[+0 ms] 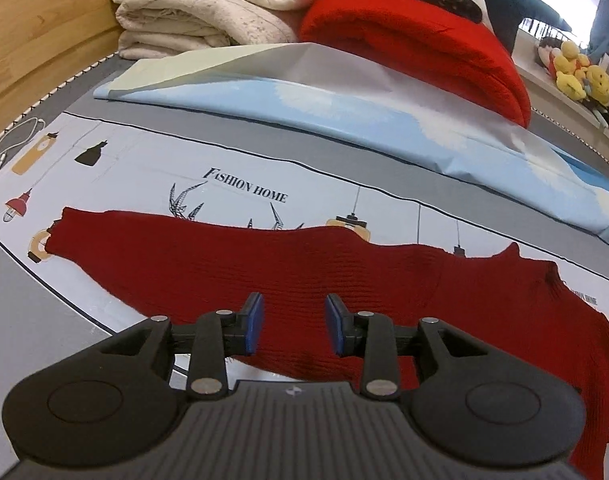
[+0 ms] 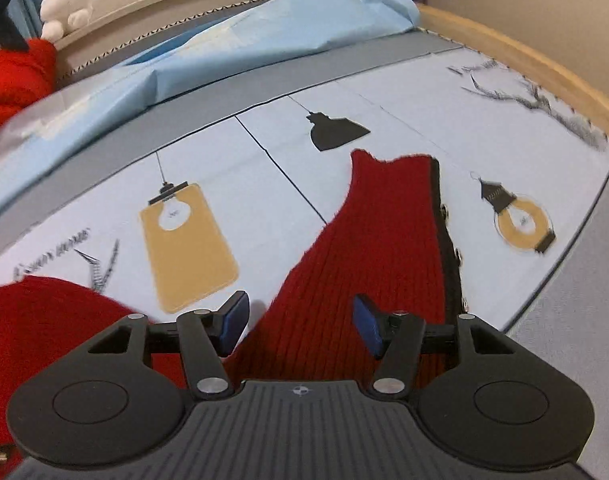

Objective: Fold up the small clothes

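A dark red knitted garment [image 1: 304, 276] lies spread flat on the printed bed sheet [image 1: 152, 168]. My left gripper [image 1: 293, 326] is open and empty, its blue pads just above the garment's near edge. In the right wrist view a long part of the same garment [image 2: 380, 240], with a black trimmed edge, stretches away from me. My right gripper [image 2: 300, 326] is open and empty over its near end. Another part of the garment [image 2: 44, 328] lies at the lower left.
A folded light blue sheet [image 1: 344, 120] lies behind the garment. A bright red knit pile [image 1: 424, 48] and folded cream blankets [image 1: 208, 4] sit at the back. Plush toys [image 1: 576, 72] stand on a ledge. A wooden bed frame [image 2: 524, 60] borders the sheet.
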{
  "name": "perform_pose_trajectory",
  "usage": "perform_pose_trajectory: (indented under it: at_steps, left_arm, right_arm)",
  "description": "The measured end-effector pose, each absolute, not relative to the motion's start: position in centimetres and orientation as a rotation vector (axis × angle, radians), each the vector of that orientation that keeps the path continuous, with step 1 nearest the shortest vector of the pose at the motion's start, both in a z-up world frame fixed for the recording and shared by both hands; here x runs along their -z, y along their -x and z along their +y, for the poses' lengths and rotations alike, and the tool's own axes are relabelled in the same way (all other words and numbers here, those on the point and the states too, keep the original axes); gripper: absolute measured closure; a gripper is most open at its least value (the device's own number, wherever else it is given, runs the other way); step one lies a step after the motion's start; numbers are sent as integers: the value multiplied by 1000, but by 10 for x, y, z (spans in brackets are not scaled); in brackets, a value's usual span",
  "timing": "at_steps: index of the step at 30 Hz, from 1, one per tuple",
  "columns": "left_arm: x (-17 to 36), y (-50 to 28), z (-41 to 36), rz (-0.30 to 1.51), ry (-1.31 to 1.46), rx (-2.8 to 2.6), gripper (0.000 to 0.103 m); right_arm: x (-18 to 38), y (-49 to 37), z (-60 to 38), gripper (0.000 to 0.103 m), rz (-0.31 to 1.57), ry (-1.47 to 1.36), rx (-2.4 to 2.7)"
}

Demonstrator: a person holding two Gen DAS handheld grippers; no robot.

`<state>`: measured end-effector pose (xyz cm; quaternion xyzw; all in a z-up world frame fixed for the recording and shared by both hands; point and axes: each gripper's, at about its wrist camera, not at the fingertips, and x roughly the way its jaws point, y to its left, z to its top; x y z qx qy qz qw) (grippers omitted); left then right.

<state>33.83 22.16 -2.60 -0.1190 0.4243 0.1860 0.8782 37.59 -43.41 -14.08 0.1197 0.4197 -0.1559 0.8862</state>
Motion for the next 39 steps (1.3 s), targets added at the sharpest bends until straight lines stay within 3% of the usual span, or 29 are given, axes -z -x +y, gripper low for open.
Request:
perform_pose_trajectory:
  at_steps: [1,3,6,11,13,18,21,24,29,32,35,37,38,39]
  left_arm:
    - [27,-338,223,887,250,-393,64]
    - [27,-338,224,894,257,-399,64]
    - [26,-338,226,893,261,-396,64]
    - [21,-336,227,877,248,-392,64]
    - [21,-335,226,880,248,-389,64]
    - [24,-334,223,894,254,-376,64]
    - [27,-334,223,907,269,-375,64]
    - [28,-336,222,912,268,-375,64]
    - [29,-338,218,915,272,-367,64]
    - [29,-338,217,913,270,-358,64]
    - [27,-338,219,912,285,-358,64]
    - [27,-337,222,913,297,-362,64]
    - [27,-336,223,915,304,-363,63]
    - [27,-336,224,917,310,-364,63]
  right_arm:
    - [142,-378,-431,59,873,-194,332]
    - [142,-382,-425,92,868,-82,343]
    - [121,-377,-433,94,792,-98,321]
    - [34,-316,-468,94,265,-215,443]
    - [22,-293,-491,94,164,-278,535]
    - [91,-287,-556,92,414,-529,641]
    - [146,-280,-596,88,581,-830,669]
    - [160,-266,-611,90,551,-947,696]
    - [140,-266,-605,95,446,-853,669]
    - [143,-252,-603,94,479,-909,826]
    - [158,-251,-602,84,544,-981,844]
    - [159,-254,-599,73,551,-951,814]
    - [156,-261,-597,63,554,-937,795]
    - [157,-263,-597,61,558,-919,772]
